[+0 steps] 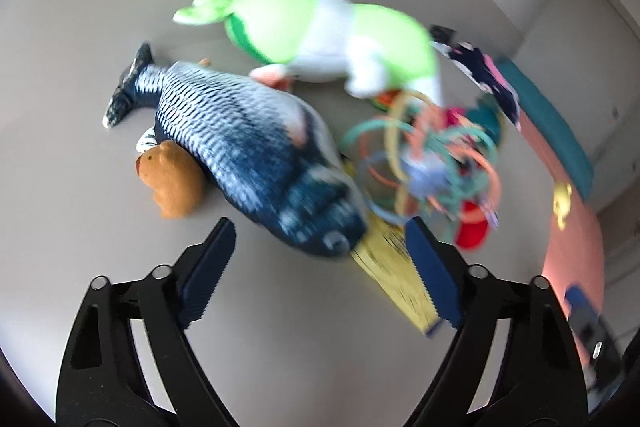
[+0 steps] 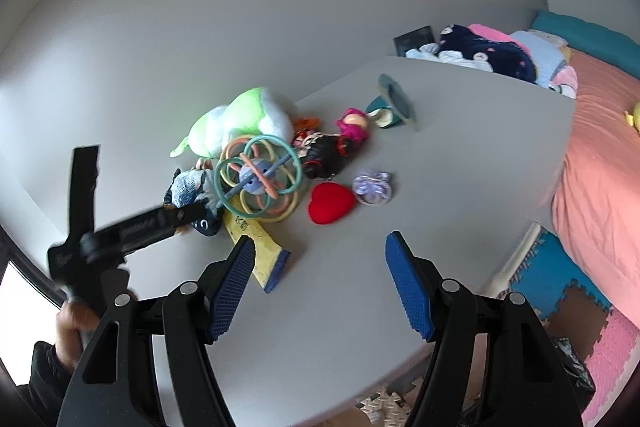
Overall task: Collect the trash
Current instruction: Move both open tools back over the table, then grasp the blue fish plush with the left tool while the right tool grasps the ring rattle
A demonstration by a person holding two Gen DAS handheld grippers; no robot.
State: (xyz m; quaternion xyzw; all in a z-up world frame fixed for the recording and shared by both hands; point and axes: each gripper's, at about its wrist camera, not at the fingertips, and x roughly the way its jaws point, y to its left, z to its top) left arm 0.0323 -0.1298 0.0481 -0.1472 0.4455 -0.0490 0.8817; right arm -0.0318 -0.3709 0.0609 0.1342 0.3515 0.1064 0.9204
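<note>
A pile of toys lies on a grey table. My left gripper is open, just before the head of a blue-and-white plush fish; its right finger lies over a yellow card. A green-and-white plush, a small brown plush and a ring rattle lie around the fish. My right gripper is open and empty above bare table, short of the yellow card, a red heart and a crumpled purple wrapper.
A dark doll, a pink toy and a teal cup lie further back. Folded clothes sit at the table's far corner. A pink bed stands to the right, foam floor mats below.
</note>
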